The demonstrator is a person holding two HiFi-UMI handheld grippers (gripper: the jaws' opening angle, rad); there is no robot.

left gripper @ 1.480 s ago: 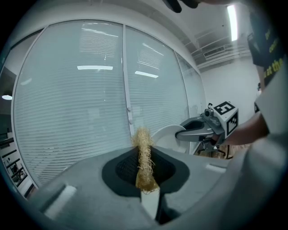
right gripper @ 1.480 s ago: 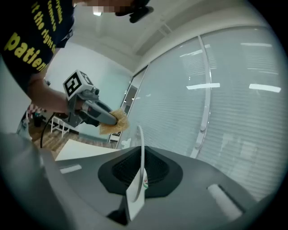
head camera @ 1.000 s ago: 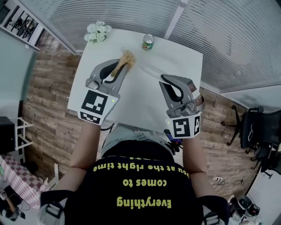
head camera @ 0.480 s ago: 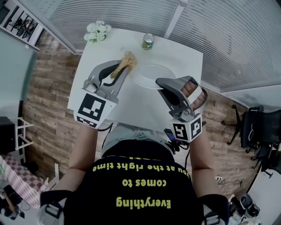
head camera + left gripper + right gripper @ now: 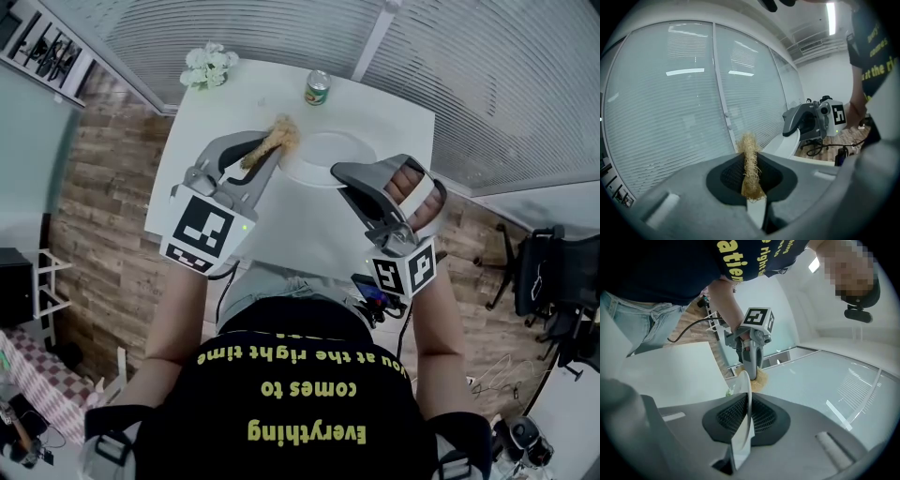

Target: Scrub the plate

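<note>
Plate (image 5: pixel 323 155), rim pinched in the right gripper (image 5: pixel 345 174), has rolled face-up toward the loofah scrubber (image 5: pixel 279 134) clamped in the left gripper (image 5: pixel 255 155) at its ten o'clock; scrubbing looks imminent.

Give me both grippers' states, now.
Left gripper: closed on the fibrous scrubber.
Right gripper: closed on the rim of the white plate.

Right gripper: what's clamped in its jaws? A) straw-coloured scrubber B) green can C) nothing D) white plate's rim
D: the right gripper has its pads closed on the white plate, seen edge-on in its own view; the scrubber sits in the left gripper.
</note>
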